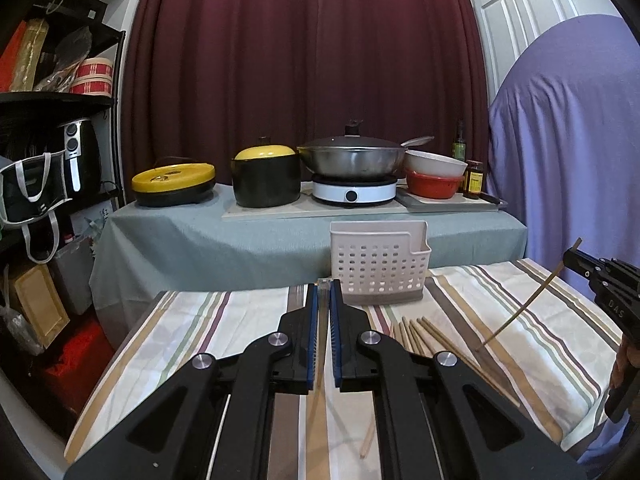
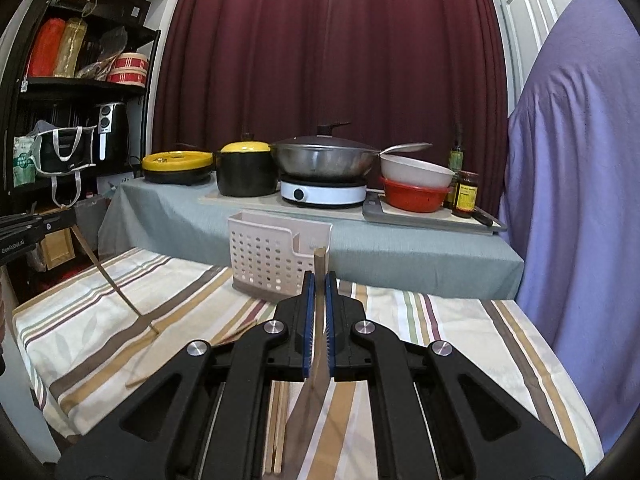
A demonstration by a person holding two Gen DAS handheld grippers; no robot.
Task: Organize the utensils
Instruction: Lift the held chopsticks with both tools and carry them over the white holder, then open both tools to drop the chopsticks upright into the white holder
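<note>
A white perforated utensil holder stands at the far edge of the striped table; it also shows in the right wrist view. Several wooden chopsticks lie loose on the cloth. My left gripper is shut on one chopstick that runs down between its pads; from the right wrist view that chopstick slants to the cloth. My right gripper is shut on another chopstick. In the left wrist view the right gripper holds that chopstick tilted, its tip near the table.
Behind the striped table a grey-covered counter carries yellow-lidded pots, a wok on a hob, stacked bowls and bottles. A black shelf unit stands at left. A purple-draped object is at right.
</note>
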